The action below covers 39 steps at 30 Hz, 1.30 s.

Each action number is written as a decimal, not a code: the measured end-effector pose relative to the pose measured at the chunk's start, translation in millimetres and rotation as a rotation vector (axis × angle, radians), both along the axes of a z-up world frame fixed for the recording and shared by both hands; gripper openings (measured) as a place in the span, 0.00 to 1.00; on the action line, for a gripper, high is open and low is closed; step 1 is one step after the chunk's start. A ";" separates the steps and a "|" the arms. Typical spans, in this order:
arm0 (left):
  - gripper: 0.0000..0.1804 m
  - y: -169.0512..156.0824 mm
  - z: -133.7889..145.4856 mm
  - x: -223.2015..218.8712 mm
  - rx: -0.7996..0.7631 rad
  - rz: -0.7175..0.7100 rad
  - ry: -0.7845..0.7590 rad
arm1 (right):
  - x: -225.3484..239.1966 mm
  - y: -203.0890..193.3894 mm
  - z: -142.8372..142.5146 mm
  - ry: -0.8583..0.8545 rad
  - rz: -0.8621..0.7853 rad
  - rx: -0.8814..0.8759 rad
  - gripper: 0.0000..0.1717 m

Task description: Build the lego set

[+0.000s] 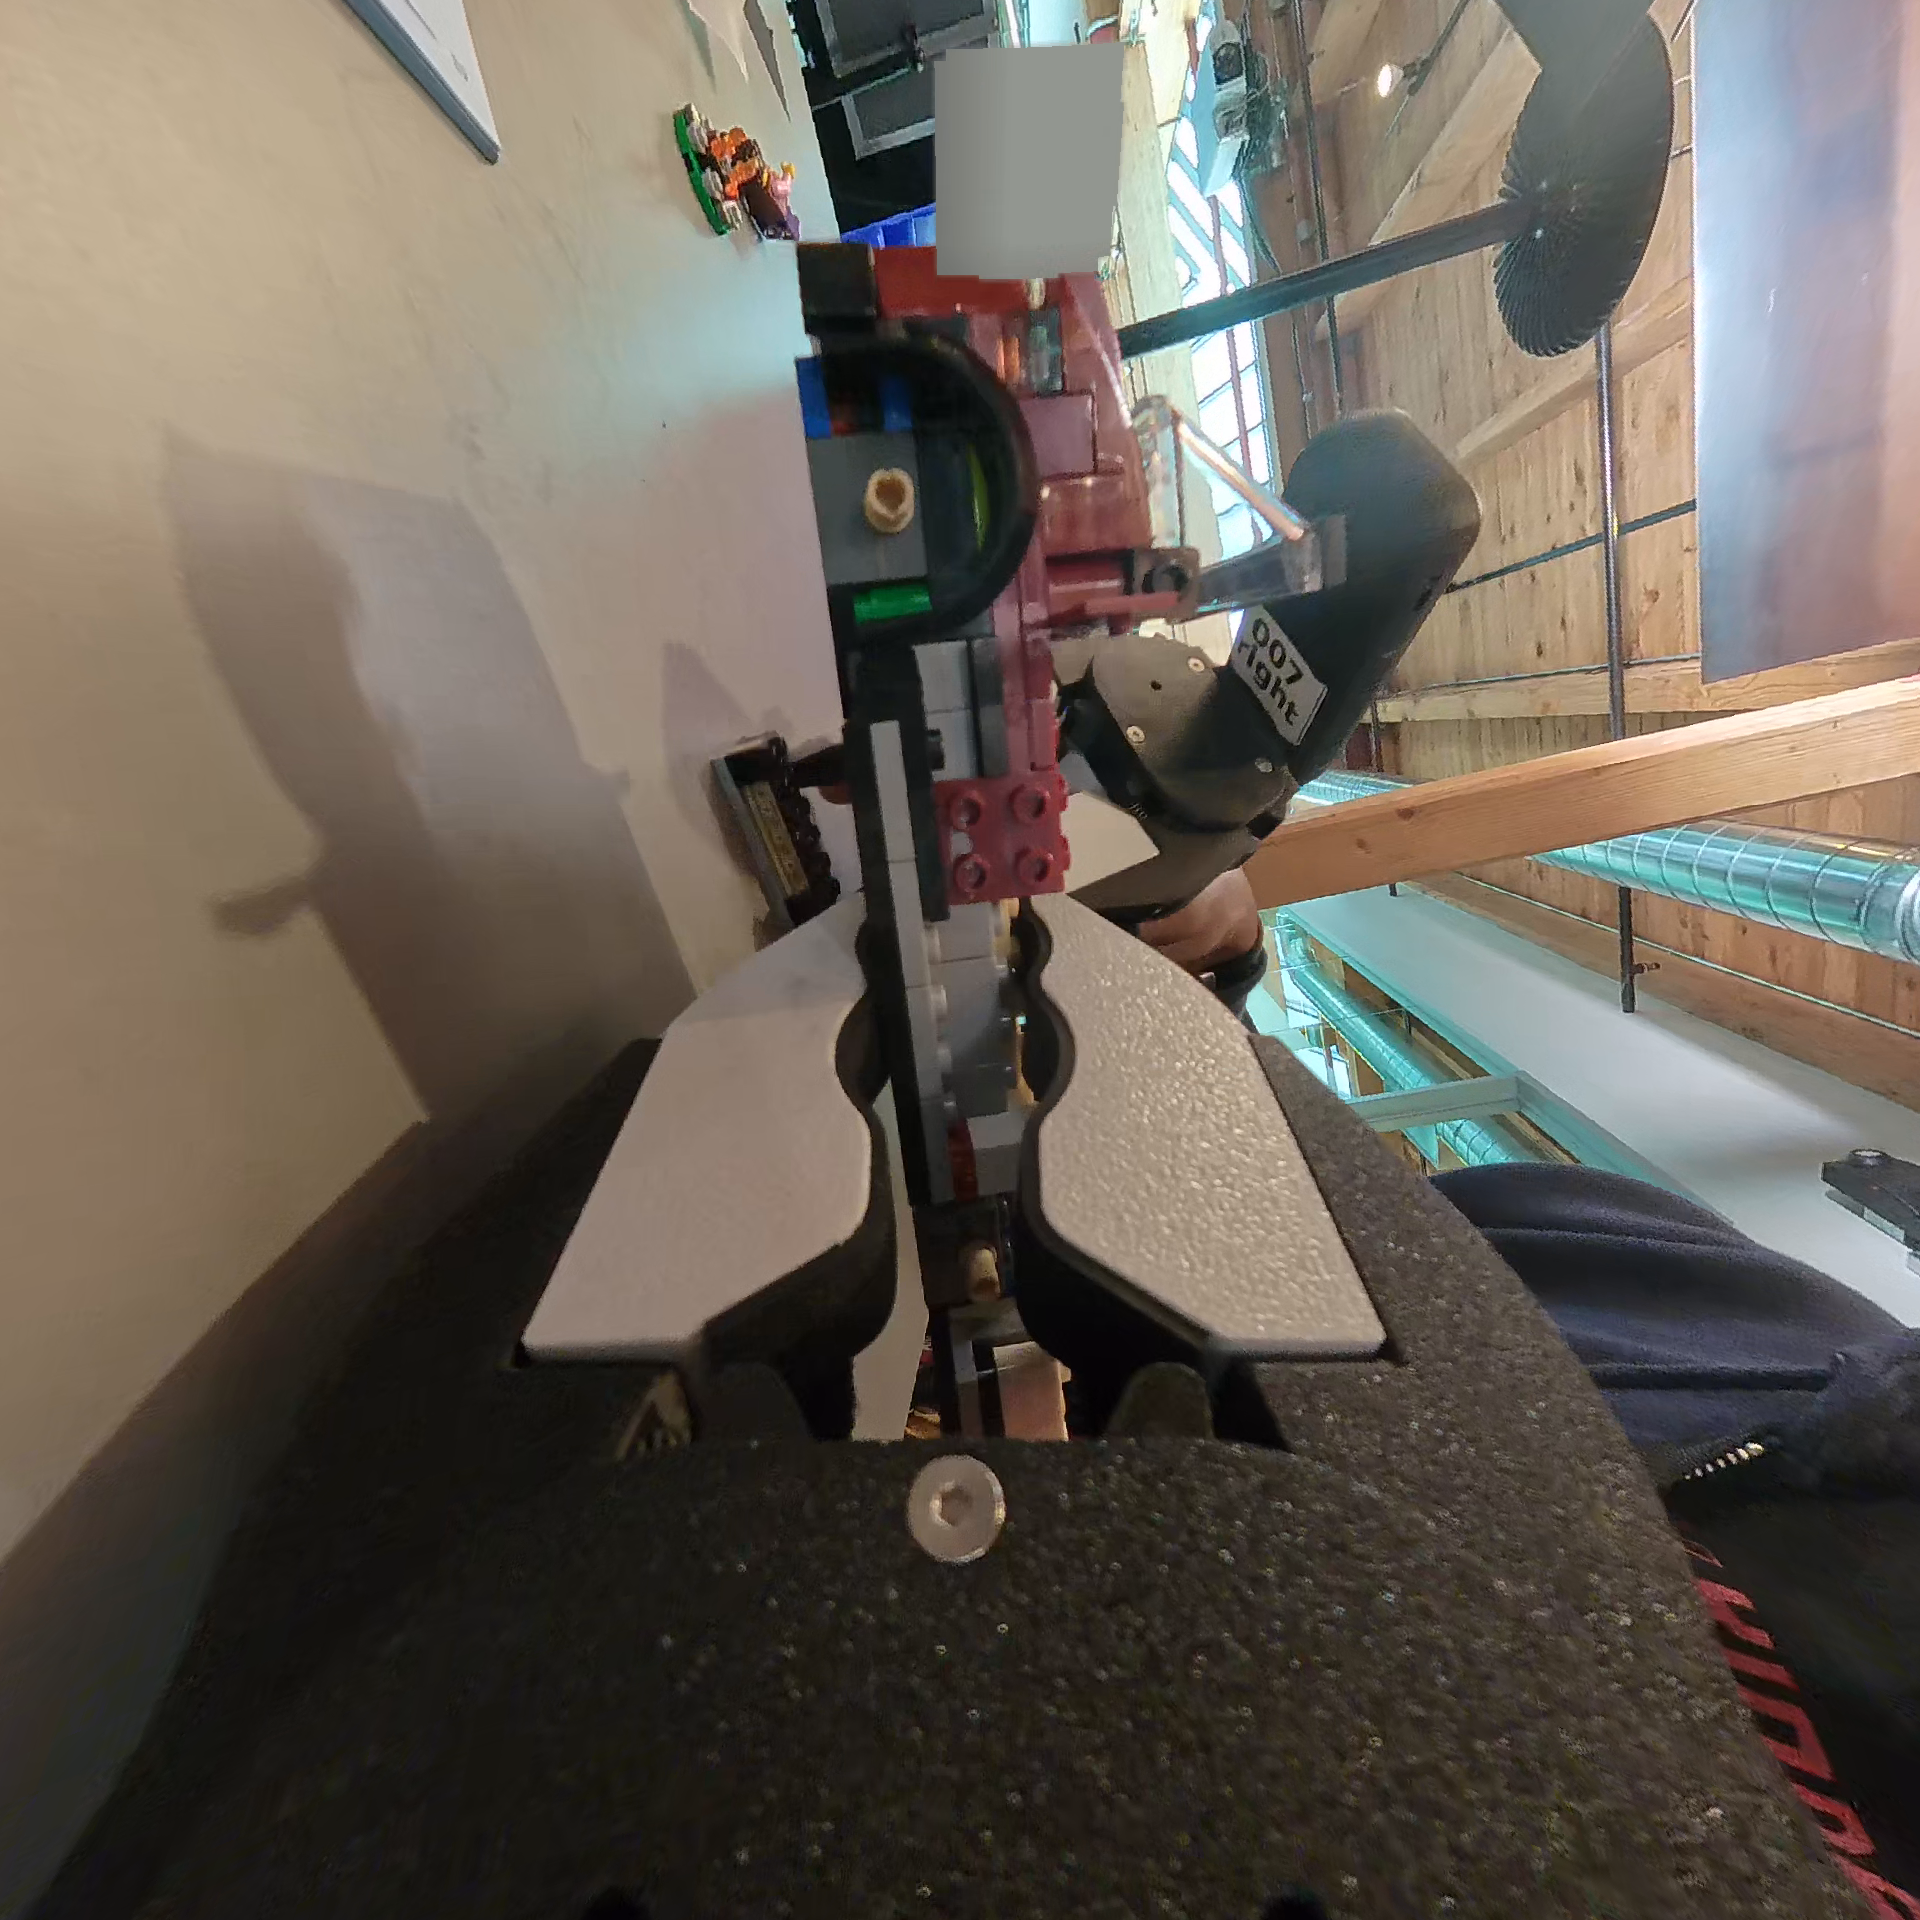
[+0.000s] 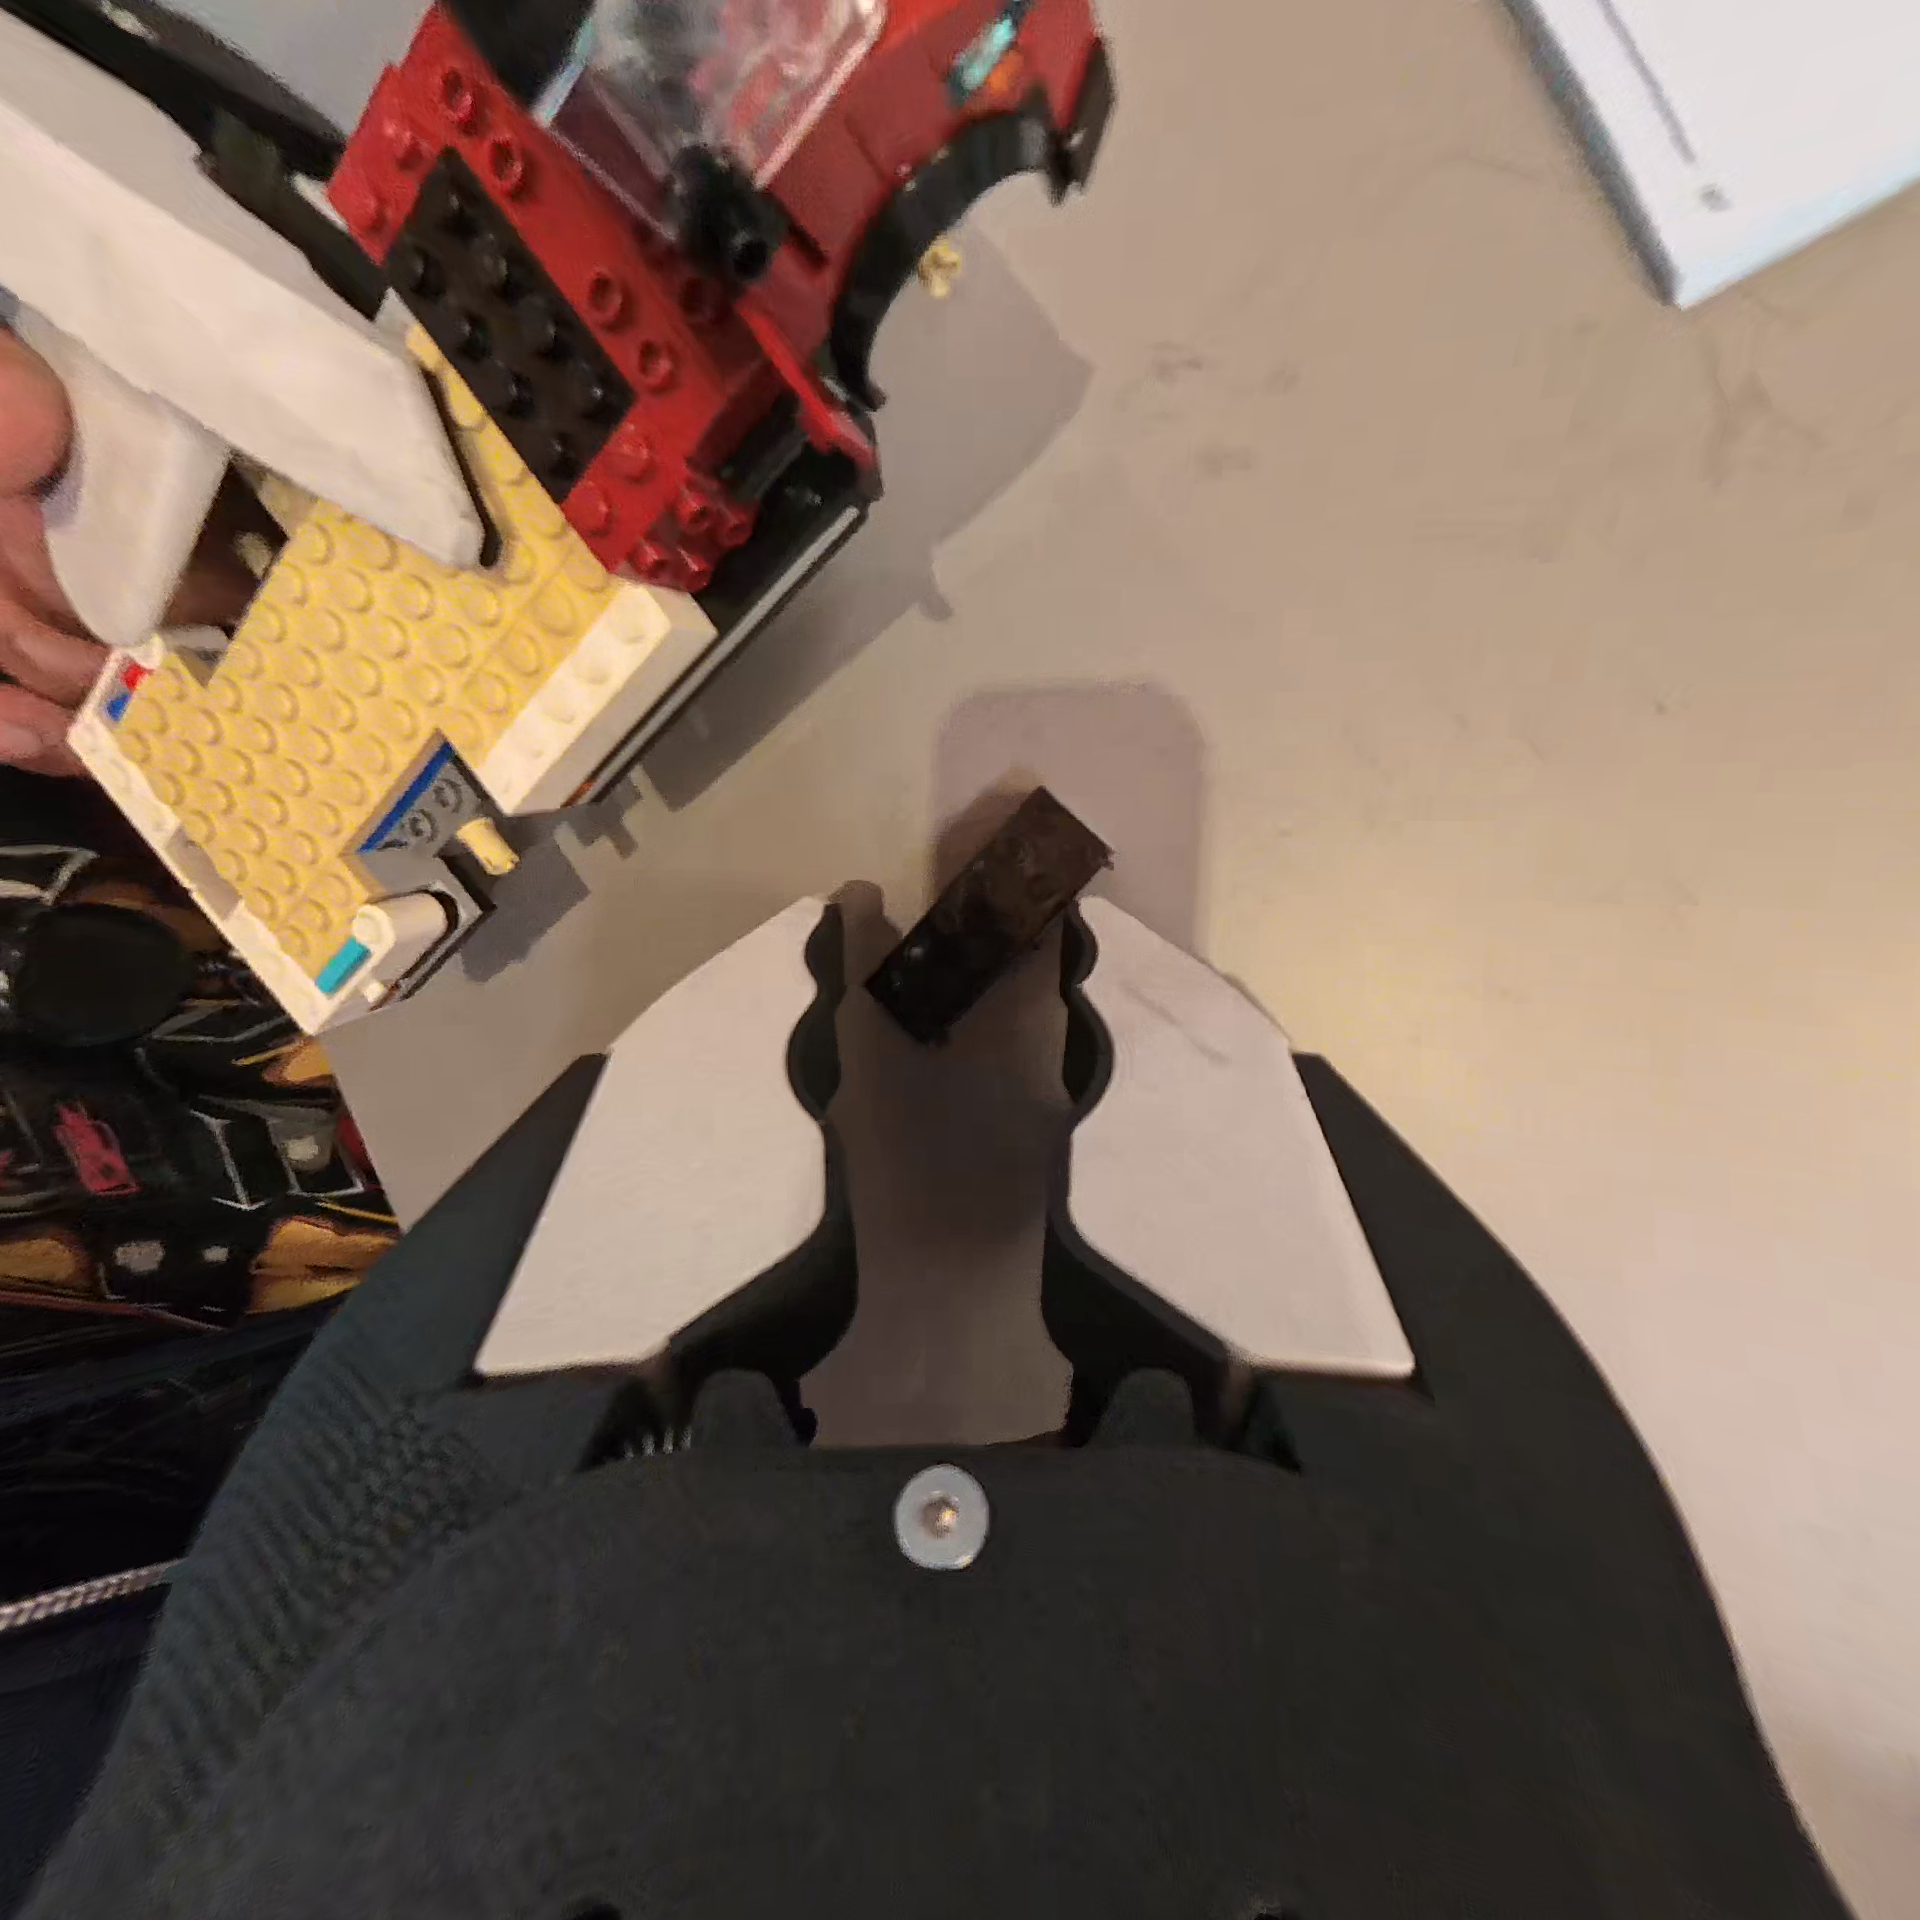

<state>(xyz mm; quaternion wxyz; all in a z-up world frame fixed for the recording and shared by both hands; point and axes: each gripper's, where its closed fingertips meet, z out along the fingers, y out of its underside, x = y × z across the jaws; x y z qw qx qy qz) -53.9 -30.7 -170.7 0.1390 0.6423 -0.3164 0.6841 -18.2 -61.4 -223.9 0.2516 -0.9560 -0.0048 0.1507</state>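
Observation:
My left gripper is shut on a brick-built vehicle model of dark red, grey and black bricks, and holds it above the pale table. The right wrist view shows the model with its tan underside plate at the upper left, and the left gripper's white fingers clamped on it. My right gripper is open, close over the table. A small black brick lies slantwise on the table between its fingertips, with a gap to the left pad. This brick also shows in the left wrist view.
A small colourful brick build on a green round base and a blue bin are at the table's far end. A white sheet lies at the upper right. A person's dark clothing is next to the table. The left gripper's tips are roughly 7 centimetres from the right gripper's.

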 end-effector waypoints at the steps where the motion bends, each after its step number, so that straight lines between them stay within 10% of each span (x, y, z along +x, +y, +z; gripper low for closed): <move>1: 0.12 1.0 0.0 -0.7 -0.001 0.005 0.000 | -1.1 1.9 -1.6 -0.014 0.026 -0.003 0.21; 28: 0.12 3.0 -2.7 -2.0 -0.048 0.015 0.031 | 11.1 0.1 2.6 -0.321 0.209 0.008 0.11; 39: 0.12 -12.4 -10.3 -1.1 -0.005 -0.038 0.086 | -18.2 21.7 86.5 -0.323 0.425 0.278 0.11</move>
